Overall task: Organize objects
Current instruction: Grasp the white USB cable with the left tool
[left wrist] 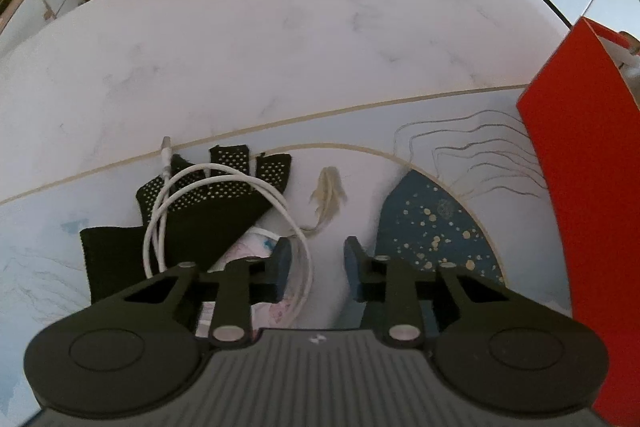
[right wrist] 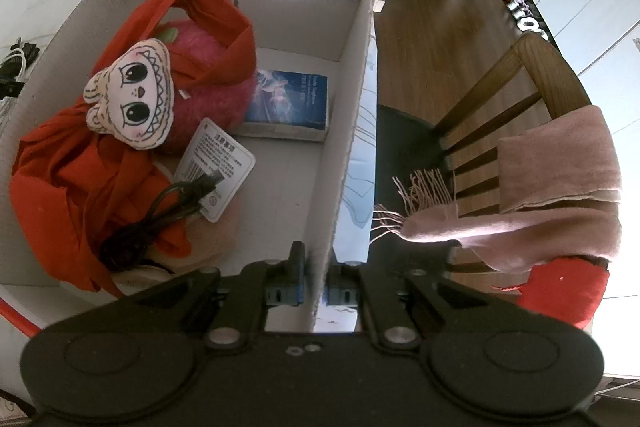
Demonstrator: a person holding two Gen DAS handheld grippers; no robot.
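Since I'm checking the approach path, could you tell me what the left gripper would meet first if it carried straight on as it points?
Probably the white cable loop, which runs between the left gripper's open jaws, with the mat beneath; depth is unclear.

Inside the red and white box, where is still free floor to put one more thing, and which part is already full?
Free: the bare floor of the box between the book and the near wall. Crowded: the left half, filled by red cloth, plush toy and black cable.
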